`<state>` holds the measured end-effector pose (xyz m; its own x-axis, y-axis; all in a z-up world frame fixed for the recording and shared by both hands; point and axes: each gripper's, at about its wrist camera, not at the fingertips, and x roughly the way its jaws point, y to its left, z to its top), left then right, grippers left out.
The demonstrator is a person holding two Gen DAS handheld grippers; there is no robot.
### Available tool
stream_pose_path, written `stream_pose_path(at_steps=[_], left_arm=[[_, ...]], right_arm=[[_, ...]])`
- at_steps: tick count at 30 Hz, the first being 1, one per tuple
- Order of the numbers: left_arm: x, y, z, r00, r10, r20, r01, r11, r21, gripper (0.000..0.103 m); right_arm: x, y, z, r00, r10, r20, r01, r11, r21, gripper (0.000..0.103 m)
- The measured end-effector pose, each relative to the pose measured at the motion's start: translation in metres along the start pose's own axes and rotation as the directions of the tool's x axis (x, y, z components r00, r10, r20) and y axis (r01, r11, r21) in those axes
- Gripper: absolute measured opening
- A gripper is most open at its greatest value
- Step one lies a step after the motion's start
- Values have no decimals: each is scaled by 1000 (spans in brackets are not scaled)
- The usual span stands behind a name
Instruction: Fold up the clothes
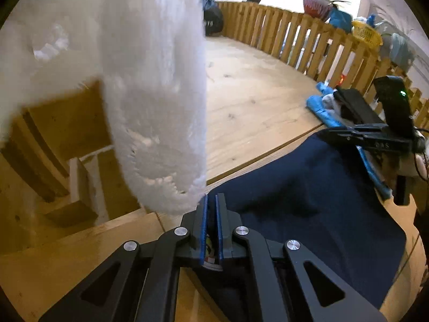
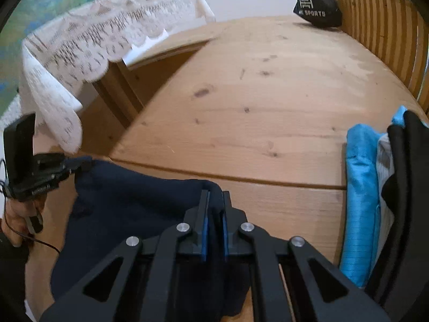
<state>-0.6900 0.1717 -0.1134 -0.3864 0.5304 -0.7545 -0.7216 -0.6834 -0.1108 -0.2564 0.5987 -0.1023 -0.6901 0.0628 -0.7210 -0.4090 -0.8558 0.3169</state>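
The dark navy soft cloth garment lies on the near part of the pale pine wooden table, each far corner pinched. To fold well, lift both corners together, level and taut. It looks limp and creased. The left gripper at 6 o'clock is clenched on one edge; the right gripper is clenched on the other. A folded blue stack sits at 3 o'clock.
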Motion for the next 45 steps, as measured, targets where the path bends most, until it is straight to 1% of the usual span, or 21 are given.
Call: stream_pose_path(at_steps=[2,4,5,7,9,10,12,13,14,16,19,21,23,26,29,33,36,39,40,42,45], left_arm=[[-15,-1,-2,1000,14,8,-14,1000,21,5],[-22,0,0,998,59,12,-60,998,34,5],[-20,4,3,997,73,4,-73,997,26,8],[-3,14,9,988,151,-28,-151,989,3,14],[15,21,13,966,246,-77,-247,969,-9,24],[13,24,11,964,253,-85,-255,967,-11,26],[-1,23,3,972,225,-71,-226,974,-7,31],[-9,17,-1,974,219,-60,-219,976,9,40],[-16,10,-6,976,212,-49,-211,977,25,44],[-23,-14,-18,982,180,-60,-174,981,83,44],[-21,-45,-41,989,87,-116,-73,990,118,44],[-16,-69,-59,985,10,-170,12,992,128,44],[-13,-93,-74,977,-15,-214,54,983,176,44],[-16,-118,-93,974,43,-221,18,963,269,45],[-27,-116,-102,965,-16,-260,62,984,169,45],[-55,-139,-137,954,-20,-299,85,975,205,45],[-84,-164,-174,945,-44,-324,120,968,218,45],[-124,-187,-213,942,-50,-333,129,967,219,45],[-140,-193,-223,948,-49,-316,123,968,220,44],[-175,-206,-241,965,-42,-260,102,970,222,44],[-218,-241,-271,979,-73,-192,123,957,263,45]], right_arm=[[-7,5,4,999,41,23,-41,999,-2,8],[-7,9,10,997,72,41,-73,997,2,7],[0,9,12,998,56,37,-56,998,4,8],[22,9,15,999,-40,0,40,999,3,8],[39,10,15,987,-152,-49,151,988,-21,15],[43,13,14,980,-187,-61,185,982,-39,17],[31,21,14,981,-191,-21,190,980,-61,20],[18,26,13,981,-191,16,192,979,-68,32],[3,32,11,980,-191,48,195,978,-76,43],[-20,44,-1,985,-159,67,165,981,-102,44],[-39,68,-37,997,-77,-24,71,980,-188,44],[-43,84,-67,991,-94,-97,66,963,-260,44],[-45,98,-98,982,-118,-146,66,944,-322,44],[-39,111,-132,967,-177,-186,94,919,-383,45],[-46,116,-148,963,-218,-160,152,926,-346,45],[-69,133,-178,949,-212,-234,125,932,-340,45],[-97,157,-220,936,-223,-272,115,925,-362,46],[-136,185,-270,923,-203,-327,63,918,-392,46],[-150,191,-281,924,-202,-324,61,916,-396,46],[-180,198,-299,944,-168,-285,57,930,-362,46],[-226,205,-326,969,-98,-225,28,956,-293,46]])
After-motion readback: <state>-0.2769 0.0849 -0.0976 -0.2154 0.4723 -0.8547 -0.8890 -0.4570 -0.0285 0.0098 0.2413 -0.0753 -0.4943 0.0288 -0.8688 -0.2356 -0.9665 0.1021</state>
